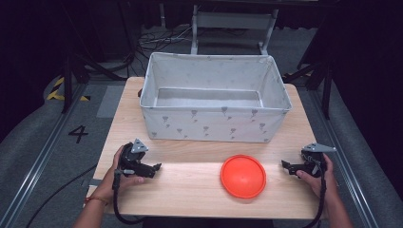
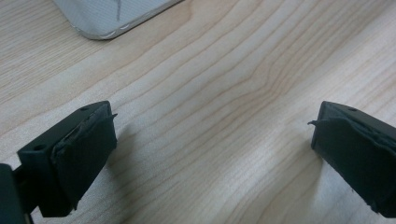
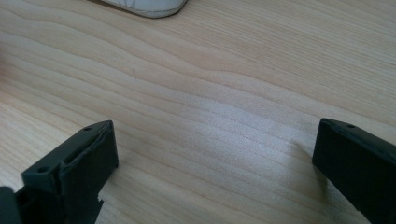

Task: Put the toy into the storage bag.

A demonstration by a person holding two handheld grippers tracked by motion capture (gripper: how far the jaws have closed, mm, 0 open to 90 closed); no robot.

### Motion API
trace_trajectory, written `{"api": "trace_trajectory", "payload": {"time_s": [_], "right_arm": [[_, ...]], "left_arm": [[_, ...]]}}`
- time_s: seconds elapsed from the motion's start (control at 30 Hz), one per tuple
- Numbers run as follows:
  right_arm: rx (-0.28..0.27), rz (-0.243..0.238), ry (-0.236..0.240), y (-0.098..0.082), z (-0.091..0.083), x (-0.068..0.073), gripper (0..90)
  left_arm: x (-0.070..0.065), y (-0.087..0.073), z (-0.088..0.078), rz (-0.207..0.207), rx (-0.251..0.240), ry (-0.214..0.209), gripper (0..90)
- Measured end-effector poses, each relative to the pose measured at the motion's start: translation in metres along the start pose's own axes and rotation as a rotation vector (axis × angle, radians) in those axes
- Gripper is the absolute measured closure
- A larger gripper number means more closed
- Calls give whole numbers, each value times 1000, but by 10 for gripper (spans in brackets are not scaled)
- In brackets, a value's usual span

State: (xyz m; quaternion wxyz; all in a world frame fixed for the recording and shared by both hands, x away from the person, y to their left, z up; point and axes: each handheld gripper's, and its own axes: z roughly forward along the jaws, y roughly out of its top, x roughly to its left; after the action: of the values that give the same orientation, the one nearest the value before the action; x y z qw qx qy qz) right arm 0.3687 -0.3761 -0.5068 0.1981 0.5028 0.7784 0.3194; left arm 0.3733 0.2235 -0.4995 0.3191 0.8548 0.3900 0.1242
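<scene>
Left tool point(image 1: 157, 167): rests at the 8 o'clock area of the wooden surface point(image 1: 190, 190), jaws spread wide, nothing between them. In the left gripper view the pads point(image 2: 86, 154) stand over bare wood.

Right tool point(image 1: 285, 165): rests at the 4 o'clock edge, jaws wide, nothing held.

Both tools point inward toward the orange disc point(image 1: 243, 175), which lies flat between them at 5 o'clock, nearer the right tool, touching neither.

The grey fabric bin point(image 1: 214, 126) stands at 12 o'clock, apart from the disc.
</scene>
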Motion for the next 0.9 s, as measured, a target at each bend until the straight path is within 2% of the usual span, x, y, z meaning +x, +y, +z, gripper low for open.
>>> {"api": "trace_trajectory", "payload": {"time_s": [0.07, 0.1, 0.17, 0.53, 0.7, 0.8, 0.83, 0.9], "right_arm": [[0, 1, -1, 0, 0, 0, 4], [1, 2, -1, 0, 0, 0, 4], [1, 2, -1, 0, 0, 0, 4], [2, 20, -16, -1, -2, 2, 9], [18, 24, -9, 0, -7, 1, 117], [23, 23, -3, 1, -11, 3, 252], [21, 22, 20, 2, -13, 4, 260], [21, 15, 28, 4, -14, 7, 258]], "left_arm": [[0, 0, 0, 2, -1, -2, 4], [2, 0, 0, 27, -7, 8, 3], [2, 0, 0, 23, -3, -5, 2], [3, 0, 0, 26, -5, -10, 3], [3, 0, 0, 25, -5, -9, 4], [3, 0, 0, 26, -5, -11, 4], [3, 0, 0, 26, -5, -10, 4], [3, 0, 0, 26, -6, -10, 4]]}}
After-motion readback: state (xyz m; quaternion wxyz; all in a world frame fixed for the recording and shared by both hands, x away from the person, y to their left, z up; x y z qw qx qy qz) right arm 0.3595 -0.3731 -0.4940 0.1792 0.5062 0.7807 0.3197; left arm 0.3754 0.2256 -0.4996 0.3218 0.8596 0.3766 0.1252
